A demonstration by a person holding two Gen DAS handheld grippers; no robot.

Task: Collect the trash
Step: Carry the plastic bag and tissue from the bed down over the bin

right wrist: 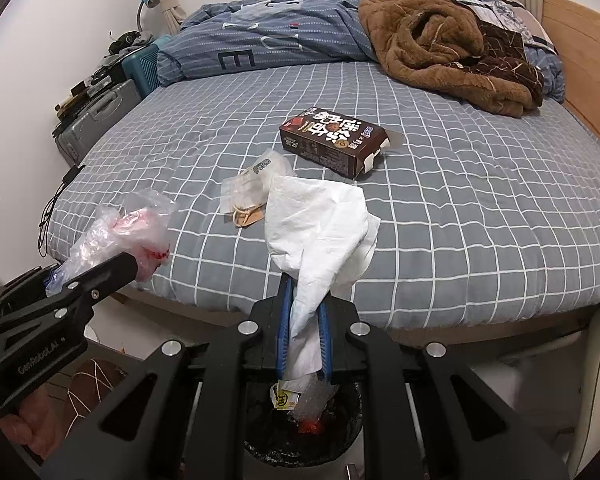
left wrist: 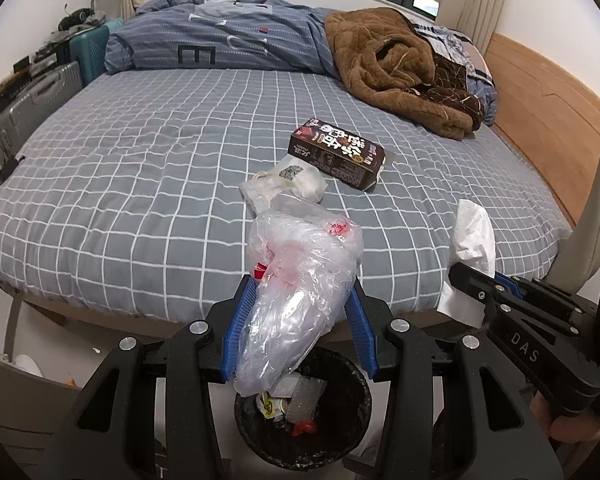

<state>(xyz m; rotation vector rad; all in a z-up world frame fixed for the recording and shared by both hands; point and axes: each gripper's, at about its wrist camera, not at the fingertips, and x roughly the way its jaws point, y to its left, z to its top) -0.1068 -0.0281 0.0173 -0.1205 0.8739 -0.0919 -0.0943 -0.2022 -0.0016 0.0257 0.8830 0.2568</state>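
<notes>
Two pieces in hand, both above the black bin [left wrist: 300, 420] off the bed's near edge: left gripper [left wrist: 300, 316], jaws clenched on a crumpled plastic bag [left wrist: 300, 280]; right gripper [right wrist: 304, 320], jaws clamped on a white tissue [right wrist: 320, 232]. Already some scraps inside. Left near mid-bed [left wrist: 140, 168]: small clear packet [left wrist: 288, 186], brown carton [left wrist: 336, 154].

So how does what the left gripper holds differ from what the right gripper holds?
The left gripper clamps a crumpled clear plastic bag with red print, bulky, so its jaws stand well apart. The right gripper pinches a white tissue, opaque and thin, so its jaws are nearly shut. Both are held over the black trash bin.
</notes>
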